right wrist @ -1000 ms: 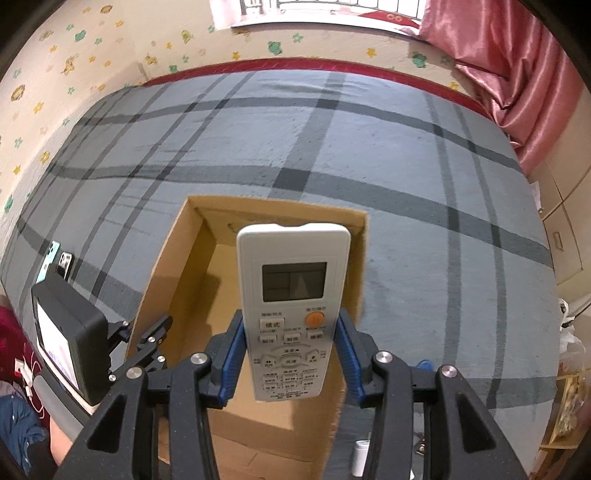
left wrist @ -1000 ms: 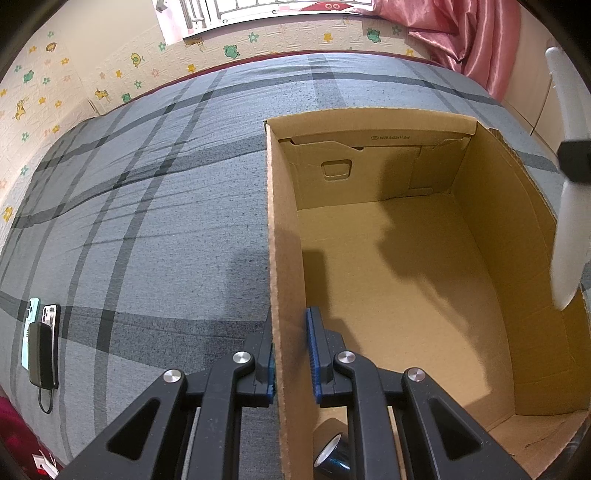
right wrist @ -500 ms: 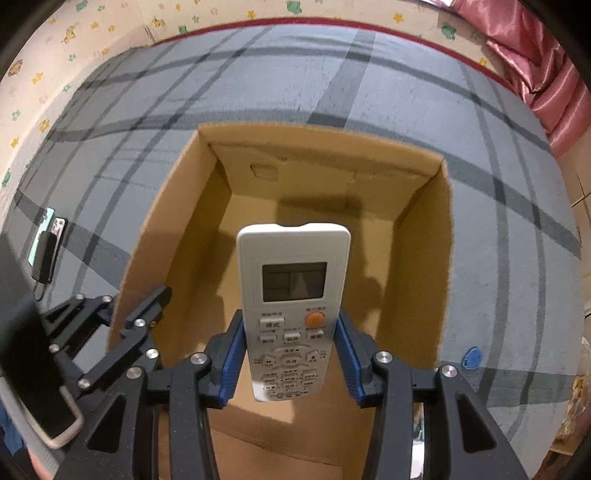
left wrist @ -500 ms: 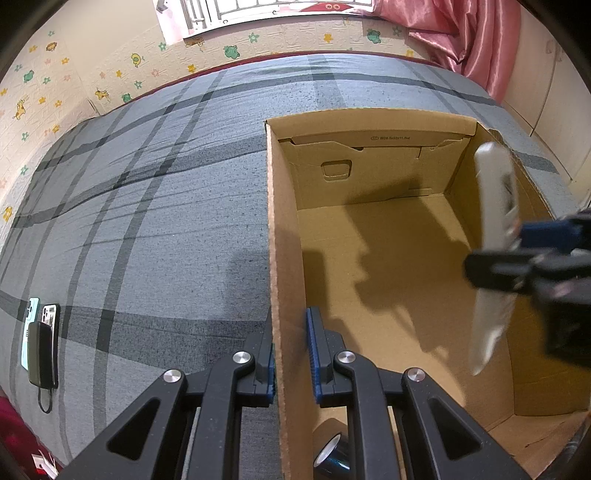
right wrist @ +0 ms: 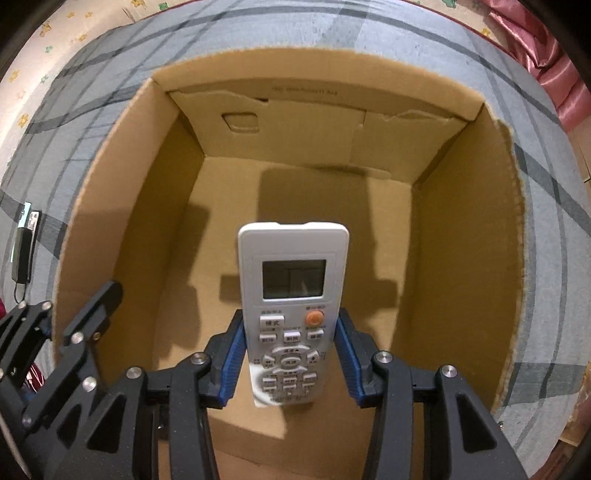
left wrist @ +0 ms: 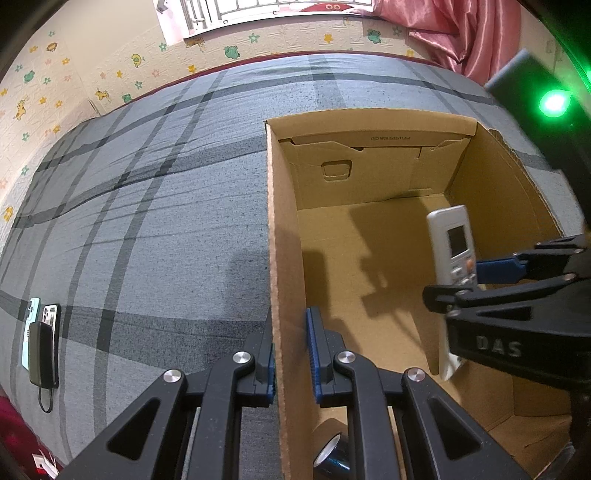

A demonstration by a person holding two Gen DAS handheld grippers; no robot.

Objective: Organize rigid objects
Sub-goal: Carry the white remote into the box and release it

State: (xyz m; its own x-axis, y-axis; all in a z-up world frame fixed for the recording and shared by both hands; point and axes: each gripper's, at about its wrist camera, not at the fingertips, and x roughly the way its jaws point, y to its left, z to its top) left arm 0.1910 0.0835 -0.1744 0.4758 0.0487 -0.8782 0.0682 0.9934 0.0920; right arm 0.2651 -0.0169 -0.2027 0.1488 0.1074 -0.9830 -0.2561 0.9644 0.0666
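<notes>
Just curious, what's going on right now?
Left gripper clamps box wall. Right gripper holds remote inside box. Roll in near corner.

This is looking like a bedroom in a home: a bed (left wrist: 155, 221) covered by a grey plaid sheet is filling most of both views. Behind it, cream wall padding (left wrist: 74, 85) is showing frog, star and giraffe stickers, while a pink satin curtain (left wrist: 454, 33) is hanging beside a barred window (left wrist: 258, 7). Two phones (left wrist: 40, 332) are lying on the sheet.
</notes>
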